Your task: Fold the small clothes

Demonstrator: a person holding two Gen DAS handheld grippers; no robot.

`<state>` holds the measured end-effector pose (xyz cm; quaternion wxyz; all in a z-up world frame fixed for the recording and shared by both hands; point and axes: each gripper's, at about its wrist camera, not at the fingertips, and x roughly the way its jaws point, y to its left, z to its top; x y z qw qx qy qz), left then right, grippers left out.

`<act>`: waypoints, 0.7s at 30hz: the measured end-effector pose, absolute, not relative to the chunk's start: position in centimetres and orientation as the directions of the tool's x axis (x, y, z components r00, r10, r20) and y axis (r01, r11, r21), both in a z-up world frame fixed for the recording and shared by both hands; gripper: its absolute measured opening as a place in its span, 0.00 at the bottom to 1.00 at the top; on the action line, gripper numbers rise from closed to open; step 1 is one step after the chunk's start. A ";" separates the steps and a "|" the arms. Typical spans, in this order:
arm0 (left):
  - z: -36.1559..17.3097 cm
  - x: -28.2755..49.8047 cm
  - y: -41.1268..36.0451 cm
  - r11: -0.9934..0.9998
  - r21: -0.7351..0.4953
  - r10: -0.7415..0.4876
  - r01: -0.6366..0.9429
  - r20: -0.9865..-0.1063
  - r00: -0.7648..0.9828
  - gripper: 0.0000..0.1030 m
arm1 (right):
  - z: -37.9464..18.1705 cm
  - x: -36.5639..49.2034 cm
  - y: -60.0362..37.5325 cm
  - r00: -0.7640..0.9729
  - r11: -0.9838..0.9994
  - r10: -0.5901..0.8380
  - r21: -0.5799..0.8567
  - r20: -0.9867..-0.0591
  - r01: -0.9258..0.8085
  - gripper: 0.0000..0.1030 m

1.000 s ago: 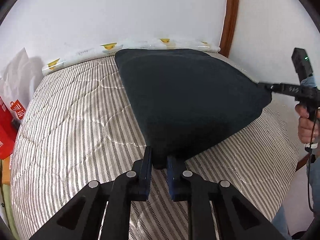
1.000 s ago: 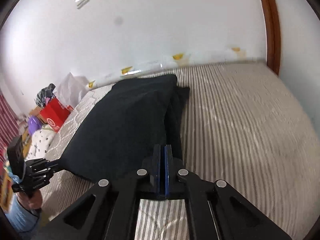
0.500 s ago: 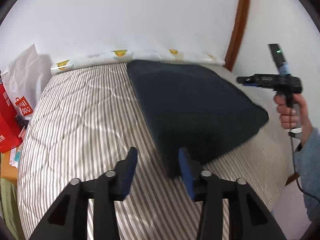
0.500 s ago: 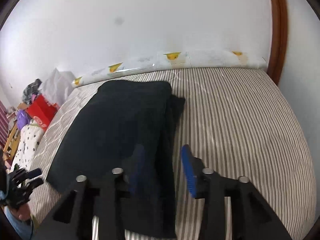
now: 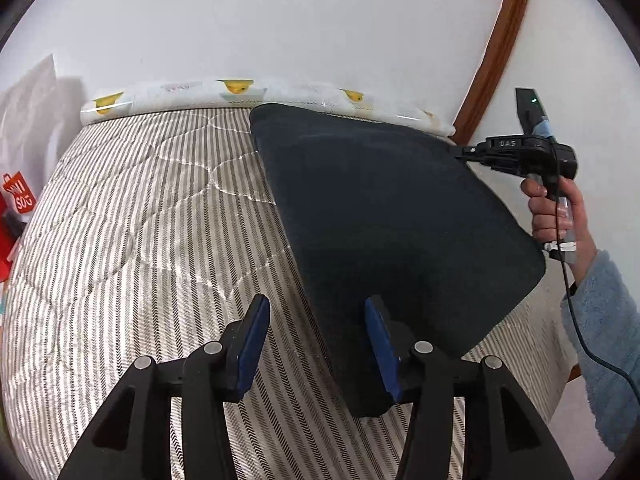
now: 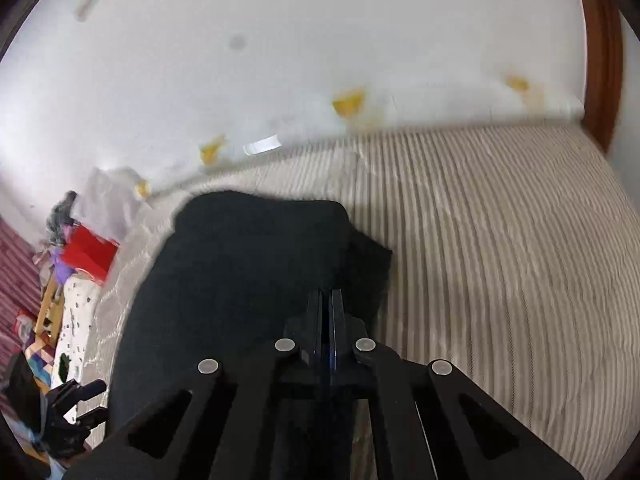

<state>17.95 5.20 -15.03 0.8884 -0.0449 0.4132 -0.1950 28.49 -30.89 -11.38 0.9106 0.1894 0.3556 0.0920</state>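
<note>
A dark navy garment [image 5: 392, 220] lies folded on the striped bed [image 5: 140, 220]. My left gripper [image 5: 318, 344] is open just above the garment's near corner; its right finger overlaps the cloth edge. In the left wrist view my right gripper [image 5: 460, 151] is at the garment's far right corner, near the wall. In the right wrist view the right gripper [image 6: 329, 312] is shut, with the garment [image 6: 240, 280] under and ahead of its fingers; whether cloth is pinched between them I cannot tell. The left gripper [image 6: 84, 404] shows open at the lower left there.
A white roll with yellow duck prints [image 5: 240, 92] lies along the wall at the bed's far edge. A brown wooden door frame [image 5: 496, 52] stands at the right. Red and white bags [image 6: 92, 252] and clutter sit off the bed's side.
Both grippers let go of the garment, which now lies flat. My left gripper stays open over the near corner. My right gripper moved to the far corner and shut again.
</note>
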 end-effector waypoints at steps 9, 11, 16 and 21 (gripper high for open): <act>-14.7 16.8 5.1 0.923 -0.193 -0.364 0.332 -0.717 0.595 0.45 | -11.5 25.9 -29.7 0.718 0.957 0.164 0.285 -0.677 0.049 0.08; -14.7 16.5 5.2 0.923 -0.192 -0.364 0.334 -0.714 0.598 0.45 | -11.6 24.4 -30.0 0.710 0.947 0.210 0.322 -0.673 0.025 0.17; -14.8 16.1 5.2 0.919 -0.208 -0.377 0.334 -0.714 0.590 0.45 | -12.5 21.4 -29.0 0.714 0.934 0.256 0.358 -0.652 -0.008 0.45; -14.7 15.4 4.9 0.920 -0.212 -0.376 0.329 -0.716 0.588 0.45 | -14.0 20.9 -28.1 0.711 0.941 0.262 0.337 -0.653 -0.036 0.02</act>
